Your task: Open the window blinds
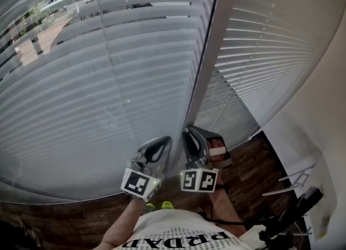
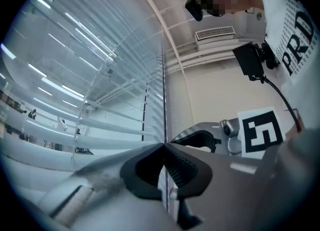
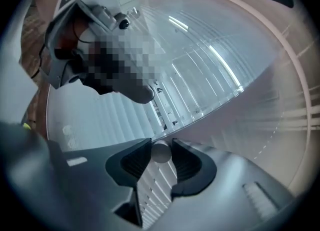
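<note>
R gripper [image 3: 161,146] fingers clamp the tilt wand [image 3: 160,154] end, prob. to twist the slats [image 1: 108,81] open — L gripper [image 2: 163,145] fingers pinched shut on what looks like a thin cord [image 2: 164,100], likely steadying it.

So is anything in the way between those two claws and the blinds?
Nothing visible stands in the way. The right gripper is closed on a round grey knob directly in front of the blinds. The left gripper is shut at the blinds' edge, apparently on a thin cord running up along it.
</note>
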Motion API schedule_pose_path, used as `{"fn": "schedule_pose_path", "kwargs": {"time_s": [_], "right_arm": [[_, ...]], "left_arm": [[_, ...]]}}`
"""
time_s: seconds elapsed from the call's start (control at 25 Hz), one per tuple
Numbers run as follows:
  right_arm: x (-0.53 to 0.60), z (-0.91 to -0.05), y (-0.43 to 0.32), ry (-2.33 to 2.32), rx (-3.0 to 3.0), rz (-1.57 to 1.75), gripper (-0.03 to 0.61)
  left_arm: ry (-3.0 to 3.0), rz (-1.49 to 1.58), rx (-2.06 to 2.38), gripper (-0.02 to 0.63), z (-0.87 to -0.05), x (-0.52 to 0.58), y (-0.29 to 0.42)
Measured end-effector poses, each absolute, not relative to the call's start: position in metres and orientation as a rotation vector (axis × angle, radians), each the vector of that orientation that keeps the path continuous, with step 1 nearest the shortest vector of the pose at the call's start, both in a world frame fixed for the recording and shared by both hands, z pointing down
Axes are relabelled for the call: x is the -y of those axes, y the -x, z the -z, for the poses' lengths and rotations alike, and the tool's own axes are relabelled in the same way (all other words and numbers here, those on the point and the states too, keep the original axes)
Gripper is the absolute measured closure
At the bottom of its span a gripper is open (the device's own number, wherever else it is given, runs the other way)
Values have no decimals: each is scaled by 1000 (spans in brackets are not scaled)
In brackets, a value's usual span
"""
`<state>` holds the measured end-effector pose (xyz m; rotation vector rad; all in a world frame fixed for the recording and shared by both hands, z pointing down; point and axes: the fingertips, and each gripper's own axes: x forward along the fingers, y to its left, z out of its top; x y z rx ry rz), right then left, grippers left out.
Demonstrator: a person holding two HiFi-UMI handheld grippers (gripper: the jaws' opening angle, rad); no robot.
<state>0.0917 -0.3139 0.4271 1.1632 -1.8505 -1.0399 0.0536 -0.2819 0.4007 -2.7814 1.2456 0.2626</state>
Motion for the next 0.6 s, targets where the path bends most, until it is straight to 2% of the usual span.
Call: {"fn": "schedule_pose_path", "kwargs": {"time_s": [0.6], "right_arm": [[316,-424,-92,-1248,1965,998,456]], "left_arm": [[2790,-276,-1231,621,-399,285,-53]]}}
